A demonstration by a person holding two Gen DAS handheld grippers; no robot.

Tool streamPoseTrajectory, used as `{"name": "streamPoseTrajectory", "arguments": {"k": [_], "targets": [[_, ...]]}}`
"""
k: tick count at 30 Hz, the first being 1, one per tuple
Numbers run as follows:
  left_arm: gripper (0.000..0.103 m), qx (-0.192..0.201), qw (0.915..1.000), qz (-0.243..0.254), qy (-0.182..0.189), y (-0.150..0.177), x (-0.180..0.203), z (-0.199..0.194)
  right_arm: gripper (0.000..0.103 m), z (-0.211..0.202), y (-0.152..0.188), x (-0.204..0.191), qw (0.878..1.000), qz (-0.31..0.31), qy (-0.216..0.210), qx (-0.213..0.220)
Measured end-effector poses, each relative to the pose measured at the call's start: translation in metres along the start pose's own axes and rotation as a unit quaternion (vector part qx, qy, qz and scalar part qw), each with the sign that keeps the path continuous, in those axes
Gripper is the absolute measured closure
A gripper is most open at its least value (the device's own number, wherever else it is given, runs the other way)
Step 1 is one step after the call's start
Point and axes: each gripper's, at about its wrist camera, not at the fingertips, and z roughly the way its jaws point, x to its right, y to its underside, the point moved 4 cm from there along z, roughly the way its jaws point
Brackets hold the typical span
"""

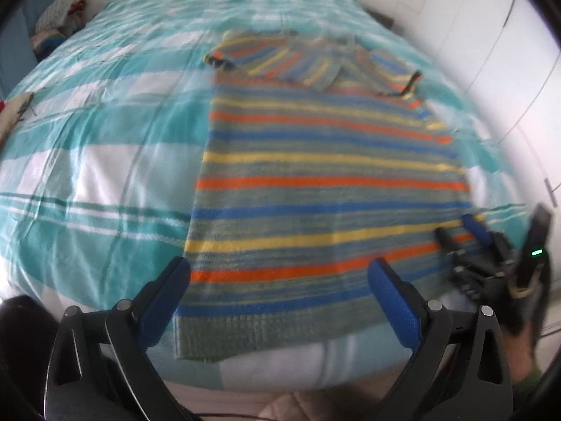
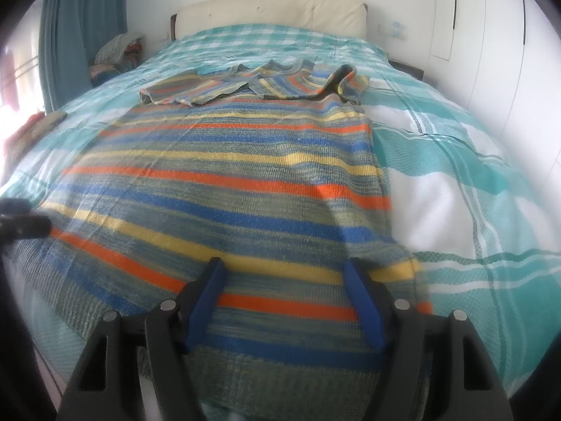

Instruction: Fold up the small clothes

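A striped sweater (image 2: 224, 189) lies flat on the bed (image 2: 455, 182), hem toward the cameras and both sleeves folded across its far end, near the headboard (image 2: 270, 12). The knit runs in bands of blue, orange, yellow and grey-green. The bed cover is a teal-and-white check. The left gripper (image 1: 280, 280) hangs above the sweater's hem with its jaws spread wide and nothing between them; its blue pads (image 1: 394, 305) sit clear of the fabric, one beyond the sweater's left edge and one over the hem, and the view is smeared by motion. The right gripper (image 2: 284, 280) is low over the sweater's right hem corner, jaws parted, with the knit lying between and under the pads (image 2: 361, 301); whether the tips actually press the cloth cannot be told. In the left wrist view the right gripper (image 1: 459, 229) shows at the sweater's right edge, a green light on its body. A heap of clothes (image 2: 117, 51) sits beside the bed's far left corner, next to a teal curtain (image 2: 80, 17). White cupboards (image 2: 498, 35) stand right of the bed.
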Motion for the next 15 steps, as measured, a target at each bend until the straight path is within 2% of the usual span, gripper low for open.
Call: {"name": "streamPoseTrajectory", "arguments": {"k": [4,5,7,9,10,12,15], "targets": [[0.001,0.069,0.9928,-0.005,0.097,-0.067,0.006,-0.077,0.032,0.001,-0.001,0.003,1.0,0.001,-0.002,-0.005],[0.001,0.075,0.9898,0.002,0.121,-0.087,0.01,-0.087,0.031,0.001,-0.001,0.004,1.0,0.001,-0.003,-0.007],[0.001,0.059,0.9872,0.032,0.145,-0.124,0.023,-0.084,0.031,0.002,-0.002,0.003,1.0,0.0,-0.004,-0.008],[0.001,0.031,0.9872,0.081,0.134,-0.156,0.043,-0.058,0.031,0.001,-0.002,0.006,1.0,0.0,-0.005,-0.009],[0.001,0.015,0.9872,0.106,0.118,-0.168,0.054,-0.037,0.03,-0.001,-0.001,0.005,1.0,0.0,-0.005,-0.009],[0.001,-0.025,0.9855,0.153,0.069,-0.181,0.069,0.019,0.03,-0.002,-0.001,0.007,1.0,0.0,-0.007,-0.01],[0.003,-0.067,0.9791,0.192,-0.005,-0.186,0.077,0.103,0.03,-0.001,-0.002,0.008,1.0,-0.001,-0.008,-0.011]]}}
